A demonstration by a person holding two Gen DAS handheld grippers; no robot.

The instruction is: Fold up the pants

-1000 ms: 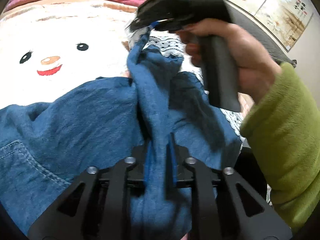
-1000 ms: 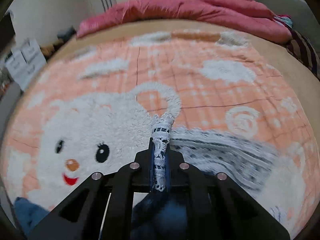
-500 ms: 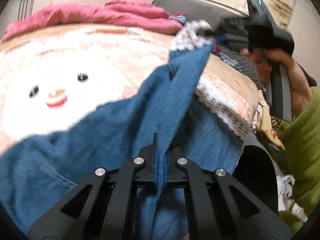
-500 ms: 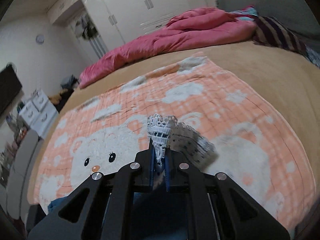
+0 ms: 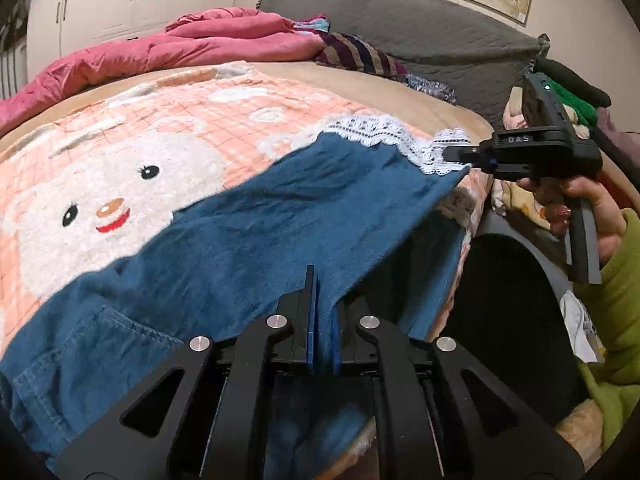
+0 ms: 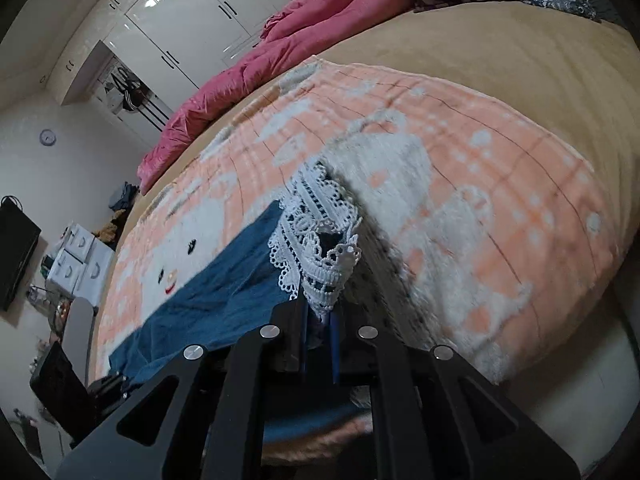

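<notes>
Blue denim pants (image 5: 248,248) with a white lace hem (image 5: 384,136) lie stretched across an orange blanket with a white cartoon face (image 5: 120,184). My left gripper (image 5: 322,320) is shut on the near edge of the pants leg. My right gripper (image 6: 320,320) is shut on the lace hem (image 6: 320,248) at the leg's far end; it also shows in the left wrist view (image 5: 480,158), held at the right, off the bed's side edge. The leg is pulled taut between the two grippers. A stitched pocket (image 5: 92,352) shows lower left.
A pink quilt (image 5: 160,52) and striped clothes (image 5: 360,56) lie at the bed's far side by a grey headboard (image 5: 420,40). White wardrobes (image 6: 192,12) stand beyond. A dark round object (image 5: 516,280) sits beside the bed at right.
My right gripper has pulled the lace hem out to the right and down, away from my left gripper. The bunched leg has spread out flat and taut over the blanket.
</notes>
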